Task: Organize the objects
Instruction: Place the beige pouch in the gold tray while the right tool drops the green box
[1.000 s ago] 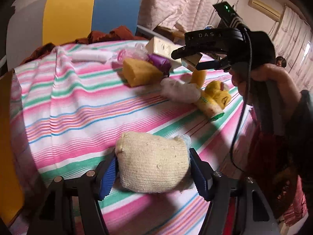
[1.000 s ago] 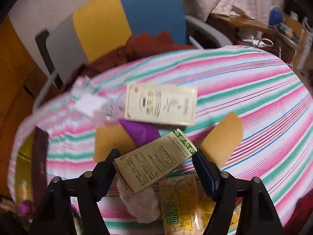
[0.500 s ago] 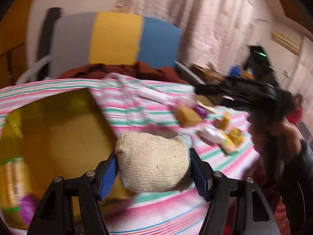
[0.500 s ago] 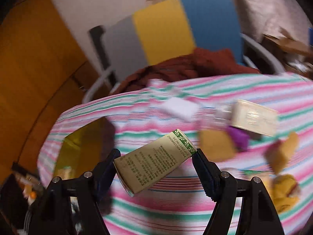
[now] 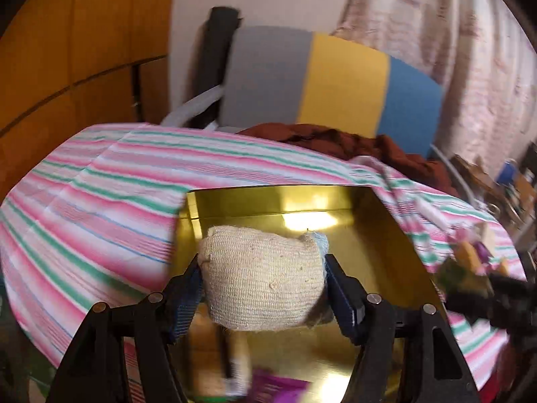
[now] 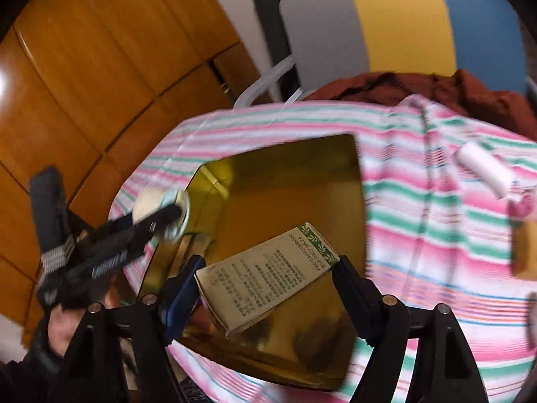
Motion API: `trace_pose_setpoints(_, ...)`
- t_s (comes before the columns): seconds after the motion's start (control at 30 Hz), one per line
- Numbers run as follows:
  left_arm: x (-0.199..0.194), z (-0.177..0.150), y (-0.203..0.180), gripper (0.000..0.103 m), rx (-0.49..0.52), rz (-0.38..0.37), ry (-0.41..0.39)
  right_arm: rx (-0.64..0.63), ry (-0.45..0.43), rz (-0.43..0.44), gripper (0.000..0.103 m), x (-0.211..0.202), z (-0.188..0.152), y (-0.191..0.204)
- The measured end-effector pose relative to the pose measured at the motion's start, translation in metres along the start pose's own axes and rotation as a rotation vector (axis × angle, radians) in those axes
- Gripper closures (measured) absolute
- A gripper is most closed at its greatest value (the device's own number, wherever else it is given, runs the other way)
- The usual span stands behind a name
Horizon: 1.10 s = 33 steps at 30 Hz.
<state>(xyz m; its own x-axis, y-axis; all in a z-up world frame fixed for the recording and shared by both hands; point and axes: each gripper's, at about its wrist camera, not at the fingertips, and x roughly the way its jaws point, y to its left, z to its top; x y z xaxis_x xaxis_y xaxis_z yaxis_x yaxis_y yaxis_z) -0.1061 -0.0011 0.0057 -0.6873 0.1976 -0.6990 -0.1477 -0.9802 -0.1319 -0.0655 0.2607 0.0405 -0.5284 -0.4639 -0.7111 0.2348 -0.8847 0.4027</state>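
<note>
The left gripper (image 5: 263,288) is clamped on a beige knitted pouch (image 5: 263,278) and the right gripper (image 6: 266,288) on a printed carton (image 6: 265,277), both held above the open gold tin (image 5: 396,252) on the striped tablecloth (image 5: 100,208).

The left gripper (image 5: 263,288) fills the bottom of its own view, its jaws closed from left and right on a beige knitted pouch (image 5: 263,278), the blue pads (image 5: 188,299) pressed into the pouch's sides. In the right wrist view the same gripper reaches in from the lower left of the frame (blurred), with the person's hand (image 6: 63,327) wrapped around its handle at the lower left edge. The right gripper (image 6: 268,288) sits at the bottom centre of its own view, jaws clamped on a printed carton (image 6: 265,275) held tilted, its green end toward the upper right.
</note>
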Motion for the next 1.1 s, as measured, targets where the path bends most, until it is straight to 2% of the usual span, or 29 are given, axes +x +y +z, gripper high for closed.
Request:
trace_pose_setpoints(0.03, 0.003, 0.001, 0.005, 0.033, -0.010, 0.002, 0.007, -0.008, 0.021, 0.020, 0.021, 0.007, -0.003, 0.005)
trace_pose_setpoints(0.1, 0.007, 0.003, 0.016, 0.031, -0.041, 0.013, 0.020, -0.034, 0.056, 0.032, 0.011, 0.021, -0.009, 0.017)
trace_pose_setpoints(0.2, 0.007, 0.001, 0.024, 0.024, -0.069, 0.023, 0.018, -0.055, 0.089, 0.042, 0.010, 0.032, -0.016, 0.025)
trace_pose_setpoints(0.33, -0.003, -0.001, 0.024, 0.022, -0.080, 0.037, -0.009, -0.056, 0.103, 0.039, 0.010, 0.034, -0.024, 0.028)
trace_pose_setpoints(0.5, -0.026, -0.008, 0.010, 0.022, -0.052, 0.027, -0.034, -0.059, 0.064, 0.014, 0.008, 0.021, -0.023, 0.028)
trace_pose_setpoints(0.63, -0.041, -0.015, -0.004, 0.022, -0.015, 0.030, -0.056, -0.069, 0.018, -0.054, 0.006, 0.006, -0.022, 0.028)
trace_pose_setpoints(0.7, -0.045, -0.019, -0.013, 0.022, -0.001, 0.009, -0.053, -0.068, 0.003, -0.076, 0.003, -0.001, -0.022, 0.026)
trace_pose_setpoints(1.1, -0.055, -0.034, -0.050, 0.022, 0.073, -0.033, -0.046, -0.059, -0.074, -0.194, 0.000, -0.032, -0.019, 0.008)
